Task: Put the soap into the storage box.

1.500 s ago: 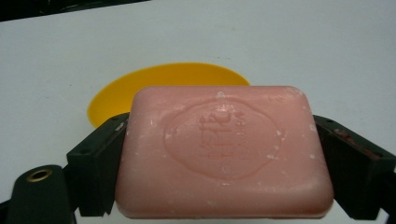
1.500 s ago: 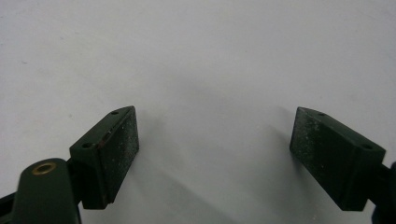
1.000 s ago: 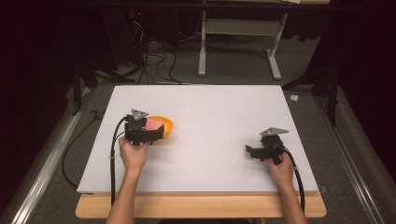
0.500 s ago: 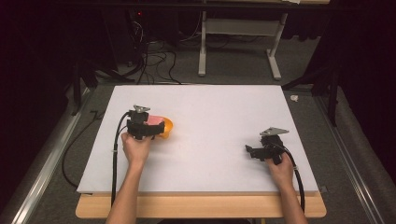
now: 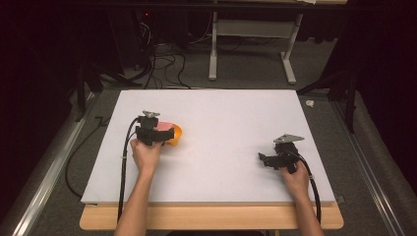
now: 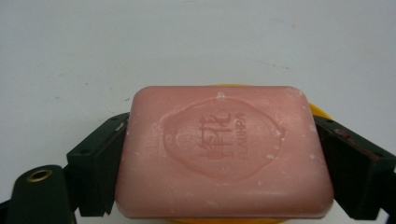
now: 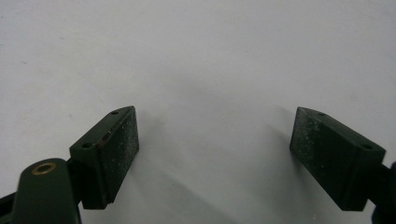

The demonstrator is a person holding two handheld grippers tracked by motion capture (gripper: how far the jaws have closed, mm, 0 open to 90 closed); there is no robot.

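A pink bar of soap [image 6: 224, 149] with a stamped emblem lies over a small orange dish [image 6: 320, 111]. My left gripper [image 6: 224, 156] is shut on the soap, one black jaw pressed against each short end. In the high view the left gripper [image 5: 158, 132] is at the left of the white board, with the soap [image 5: 163, 128] and dish [image 5: 175, 133] just to its right. Whether the soap rests in the dish or hangs just above it, I cannot tell. My right gripper [image 5: 262, 158] stands open low over the right side of the board, with bare white surface between its jaws [image 7: 215, 154].
The white board [image 5: 221, 108] covers a wooden table whose front edge [image 5: 211, 217] shows below. Cables [image 5: 162, 64] and white desk legs [image 5: 290, 54] stand on the floor beyond. A metal rail [image 5: 44, 177] runs along the left.
My left gripper has shifted slightly away from the person, still at the soap and dish. The right gripper has stayed where it was.
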